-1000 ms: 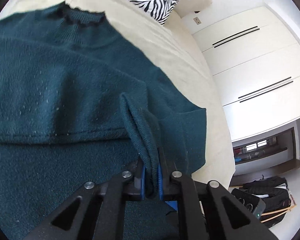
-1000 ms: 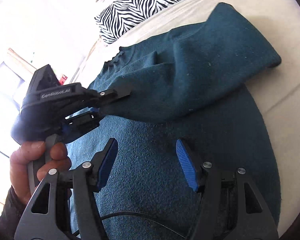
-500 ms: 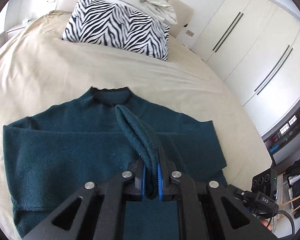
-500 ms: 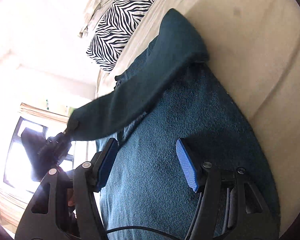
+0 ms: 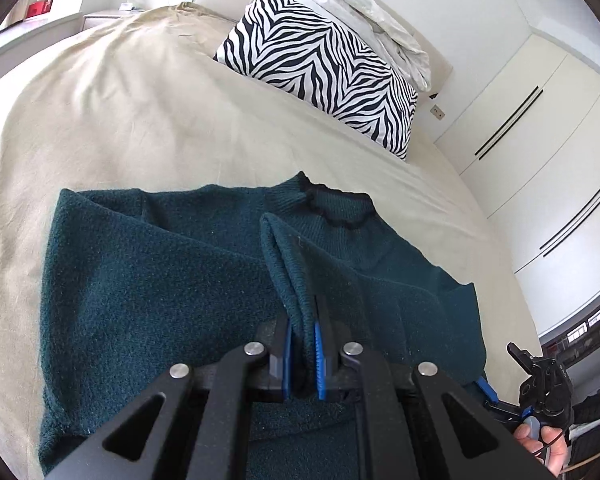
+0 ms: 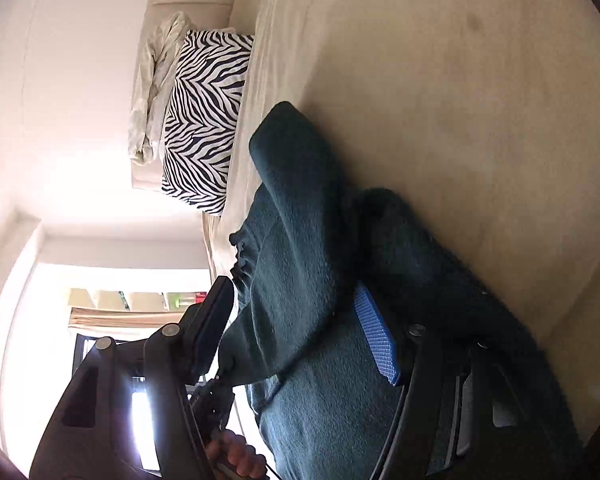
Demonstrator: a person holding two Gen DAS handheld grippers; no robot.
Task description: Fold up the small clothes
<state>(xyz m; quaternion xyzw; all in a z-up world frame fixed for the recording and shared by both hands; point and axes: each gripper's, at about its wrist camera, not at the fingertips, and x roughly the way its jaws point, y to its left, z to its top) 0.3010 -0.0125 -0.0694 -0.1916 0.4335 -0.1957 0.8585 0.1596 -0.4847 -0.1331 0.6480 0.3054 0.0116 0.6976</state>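
Note:
A dark teal sweater (image 5: 152,288) lies flat on the beige bed sheet (image 5: 112,120), its neck toward the pillow. My left gripper (image 5: 302,320) is shut on the cuff of one sleeve (image 5: 288,248), which it holds raised over the sweater's body. In the right wrist view that sleeve (image 6: 296,168) stretches across the sweater (image 6: 324,408) toward the left gripper, which is mostly hidden behind a finger. My right gripper (image 6: 296,328) is rolled on its side and open just above the sweater, pads (image 6: 376,340) clear of the fabric.
A zebra-print pillow (image 5: 320,68) and crumpled white bedding (image 5: 372,8) lie at the head of the bed. White wardrobe doors (image 5: 540,140) stand on the right. A person's hand (image 5: 548,444) shows at the lower right corner. Bare sheet (image 6: 460,120) borders the sweater.
The left gripper carried the sleeve cuff across the sweater, and its view swung toward the pillow. The right gripper rolled about a quarter turn and sank closer to the sweater, still open.

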